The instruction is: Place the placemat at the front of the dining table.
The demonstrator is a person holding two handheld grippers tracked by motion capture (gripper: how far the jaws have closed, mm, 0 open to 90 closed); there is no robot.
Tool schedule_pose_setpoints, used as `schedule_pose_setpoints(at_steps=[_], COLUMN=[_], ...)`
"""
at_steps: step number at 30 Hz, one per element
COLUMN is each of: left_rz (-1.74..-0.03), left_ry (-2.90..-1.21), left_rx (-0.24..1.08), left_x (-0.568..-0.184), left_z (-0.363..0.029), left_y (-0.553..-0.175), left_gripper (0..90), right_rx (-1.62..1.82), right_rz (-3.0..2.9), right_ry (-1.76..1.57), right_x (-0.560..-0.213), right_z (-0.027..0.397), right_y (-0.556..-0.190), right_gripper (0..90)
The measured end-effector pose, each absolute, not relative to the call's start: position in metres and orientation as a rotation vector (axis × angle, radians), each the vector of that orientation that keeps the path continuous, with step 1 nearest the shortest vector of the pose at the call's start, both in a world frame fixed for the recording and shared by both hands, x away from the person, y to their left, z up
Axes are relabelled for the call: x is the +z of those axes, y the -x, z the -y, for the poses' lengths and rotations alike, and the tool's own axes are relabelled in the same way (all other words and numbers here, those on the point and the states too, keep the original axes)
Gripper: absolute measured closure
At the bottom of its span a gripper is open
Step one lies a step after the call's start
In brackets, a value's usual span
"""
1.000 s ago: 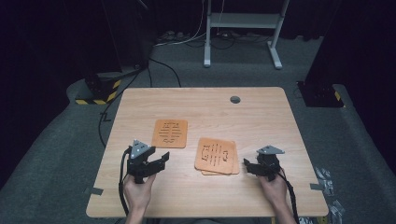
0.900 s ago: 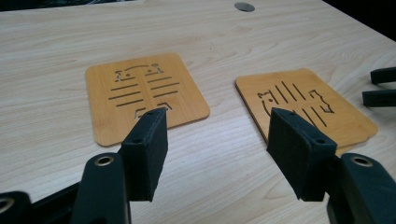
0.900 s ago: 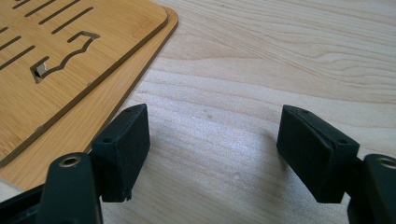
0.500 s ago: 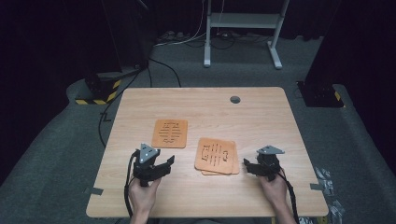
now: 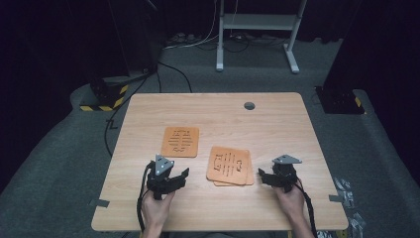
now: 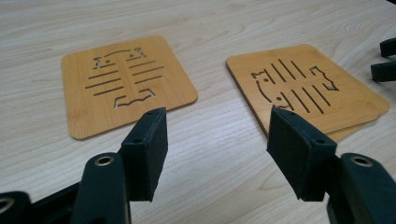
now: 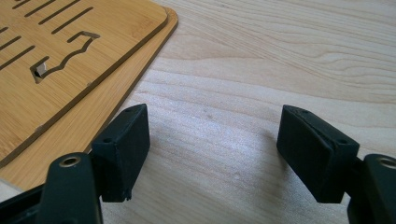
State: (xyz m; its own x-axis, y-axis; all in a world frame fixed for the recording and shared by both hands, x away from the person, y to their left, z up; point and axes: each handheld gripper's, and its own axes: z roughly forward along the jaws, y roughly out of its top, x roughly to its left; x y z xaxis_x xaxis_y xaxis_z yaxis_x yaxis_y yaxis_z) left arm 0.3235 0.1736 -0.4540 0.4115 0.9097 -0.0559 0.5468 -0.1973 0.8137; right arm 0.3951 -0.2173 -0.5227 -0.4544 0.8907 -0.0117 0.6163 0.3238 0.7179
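A single bamboo coaster (image 5: 181, 141) with cut-out slots lies flat left of the table's middle, also seen in the left gripper view (image 6: 123, 81). To its right is a small stack of like coasters (image 5: 229, 166) (image 6: 303, 88), slightly fanned. My left gripper (image 5: 181, 176) (image 6: 217, 119) is low over the wood, near side of both, open with nothing between its jaws. My right gripper (image 5: 262, 177) (image 7: 212, 121) stands open just right of the stack (image 7: 60, 51), its jaws over bare wood, apart from the stack's edge.
The wooden table (image 5: 277, 129) has a round grey cable hole (image 5: 249, 105) at the back. Grey tape tabs (image 5: 98, 202) stick out at the near corners. A white desk frame (image 5: 257, 22) and a yellow-black striped block (image 5: 105, 101) are on the floor beyond.
My left gripper has shifted a little right and toward the table's near edge, sinking slightly, jaws at the same width. The right gripper and the coasters have stayed put.
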Motion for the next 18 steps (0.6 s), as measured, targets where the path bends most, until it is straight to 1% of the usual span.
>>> schedule_pose_setpoints(at_steps=[11, 18], left_rz=[-1.258, -1.260], left_ry=[-1.868, -1.906], left_rx=[0.582, 0.585], left_x=[-0.465, -0.471], left_z=[-0.168, -0.166], left_y=[-0.329, -0.333], left_gripper=[38.7, 39.0], right_rx=[0.918, 0.918], right_rz=[-2.188, -2.187], right_ry=[-1.333, -1.335], right_x=[-0.523, -0.523], right_z=[0.217, 0.217], right_y=[-0.395, -0.395], right_gripper=[25.5, 25.4])
